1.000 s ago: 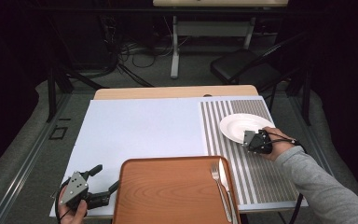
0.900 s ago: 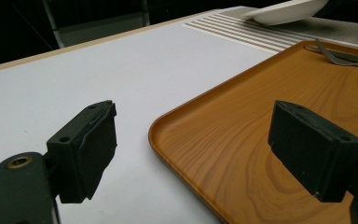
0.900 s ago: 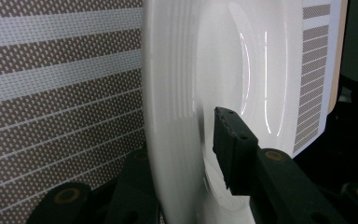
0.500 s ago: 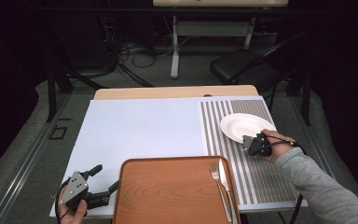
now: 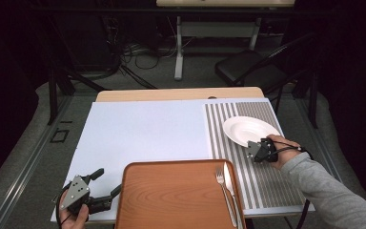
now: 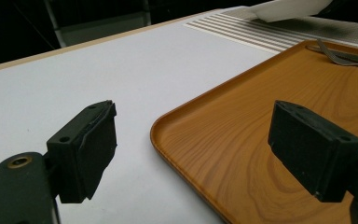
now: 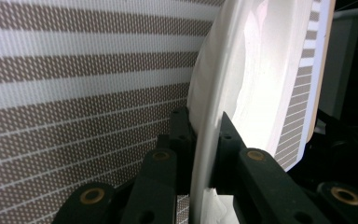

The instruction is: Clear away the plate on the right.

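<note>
Right gripper view makes it obvious the right tongs (image 7: pixel 204 140) have just closed, pinching the white plate (image 7: pixel 256 88) rim, while the left tongs (image 5: pixel 106 183) sit wide open by the tray (image 5: pixel 171 191).

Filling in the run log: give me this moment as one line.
right tongs: shut on white plate rim | left tongs: open, beside wooden tray | fork, spoon: on tray

No legible text, label, brand, number or sign was found on the white plate (image 5: pixel 248 130), the wooden tray (image 5: pixel 176 195) beside it, or the striped mat (image 5: pixel 267 181) under it
</note>
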### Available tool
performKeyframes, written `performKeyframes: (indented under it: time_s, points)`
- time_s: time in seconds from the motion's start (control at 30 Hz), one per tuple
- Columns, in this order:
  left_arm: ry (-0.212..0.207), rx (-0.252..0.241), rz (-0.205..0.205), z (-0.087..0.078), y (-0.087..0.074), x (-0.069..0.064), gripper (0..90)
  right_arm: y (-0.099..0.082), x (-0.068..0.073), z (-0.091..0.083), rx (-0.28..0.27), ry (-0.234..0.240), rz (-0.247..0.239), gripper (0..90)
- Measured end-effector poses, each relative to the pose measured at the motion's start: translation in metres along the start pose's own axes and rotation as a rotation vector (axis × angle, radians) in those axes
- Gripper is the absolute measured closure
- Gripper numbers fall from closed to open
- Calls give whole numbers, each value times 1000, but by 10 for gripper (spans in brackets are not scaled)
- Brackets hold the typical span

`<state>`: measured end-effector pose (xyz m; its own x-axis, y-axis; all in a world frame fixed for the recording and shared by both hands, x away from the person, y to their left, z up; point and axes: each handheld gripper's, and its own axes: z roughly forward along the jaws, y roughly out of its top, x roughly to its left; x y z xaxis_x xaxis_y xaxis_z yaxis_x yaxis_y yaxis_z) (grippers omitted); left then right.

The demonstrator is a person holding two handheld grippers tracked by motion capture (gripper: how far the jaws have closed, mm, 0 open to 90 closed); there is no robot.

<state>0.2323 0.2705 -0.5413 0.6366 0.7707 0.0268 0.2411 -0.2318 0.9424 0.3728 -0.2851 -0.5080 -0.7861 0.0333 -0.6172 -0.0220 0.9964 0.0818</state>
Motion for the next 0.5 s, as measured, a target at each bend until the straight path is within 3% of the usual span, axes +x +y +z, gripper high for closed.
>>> performKeyframes:
  time_s: [0.5]
  points:
    - [0, 0, -4, 0, 0, 0, 157, 5, 1, -28, -69, -26, 12, 818]
